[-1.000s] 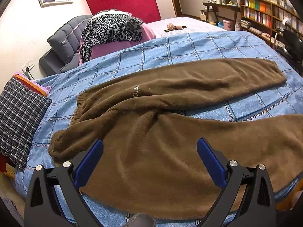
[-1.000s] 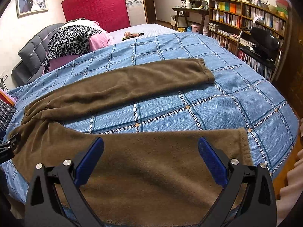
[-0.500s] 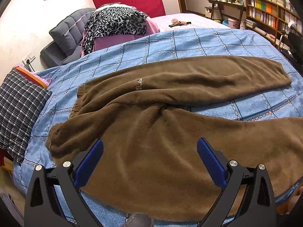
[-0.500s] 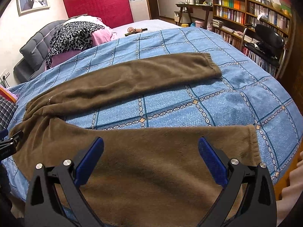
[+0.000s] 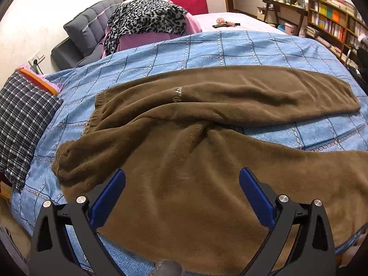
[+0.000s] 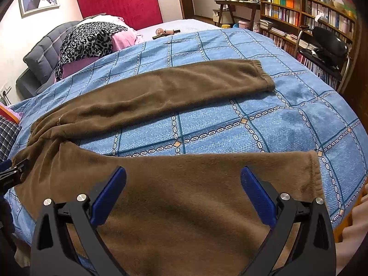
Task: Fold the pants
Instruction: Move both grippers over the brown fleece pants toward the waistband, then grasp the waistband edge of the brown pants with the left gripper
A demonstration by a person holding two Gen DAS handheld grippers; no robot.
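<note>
The brown fleece pants [image 5: 188, 161] are lying spread on the blue checked bedspread [image 5: 207, 50], waistband toward the black-and-white plaid pillow [image 5: 20, 119], legs splayed apart with bedspread showing between them. The left gripper [image 5: 182, 179], black-framed with blue pads, is hovering with jaws spread wide above the seat area of the pants, gripping nothing. The right gripper [image 6: 183, 179] is likewise hovering with jaws wide apart over the near leg, holding nothing. A leopard-print cloth [image 6: 89, 39] is lying on pink bedding near the grey padded headboard [image 5: 89, 30].
</note>
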